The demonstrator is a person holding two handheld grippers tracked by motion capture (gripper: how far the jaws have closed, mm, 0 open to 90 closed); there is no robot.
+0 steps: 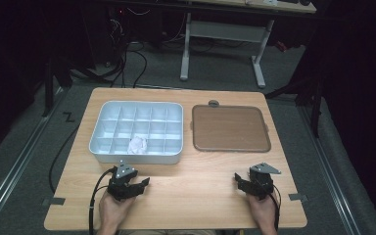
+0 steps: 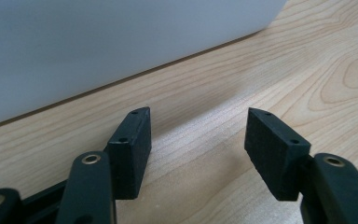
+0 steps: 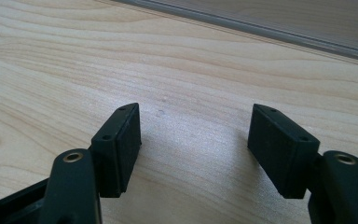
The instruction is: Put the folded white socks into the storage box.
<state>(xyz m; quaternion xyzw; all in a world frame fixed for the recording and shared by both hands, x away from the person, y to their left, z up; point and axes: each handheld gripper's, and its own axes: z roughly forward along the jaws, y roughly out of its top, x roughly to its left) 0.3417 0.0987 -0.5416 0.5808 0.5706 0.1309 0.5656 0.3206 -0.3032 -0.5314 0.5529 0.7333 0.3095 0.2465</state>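
Your left tongs (image 1: 136, 184) rest on the table (image 1: 196, 186), spread, nothing between them, just before the white compartment tray (image 1: 108, 147). A crumpled white paper ball (image 1: 137, 144) lies in its front row. Your right tongs (image 1: 241, 182) are likewise spread and empty, near the brown lid (image 1: 230, 128).

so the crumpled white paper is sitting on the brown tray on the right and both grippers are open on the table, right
Not quite. The crumpled white paper lies in a front-row compartment of the white divided tray on the left, not on the brown tray, as the high view shows. The rest holds: the left gripper and right gripper are both open on the table.
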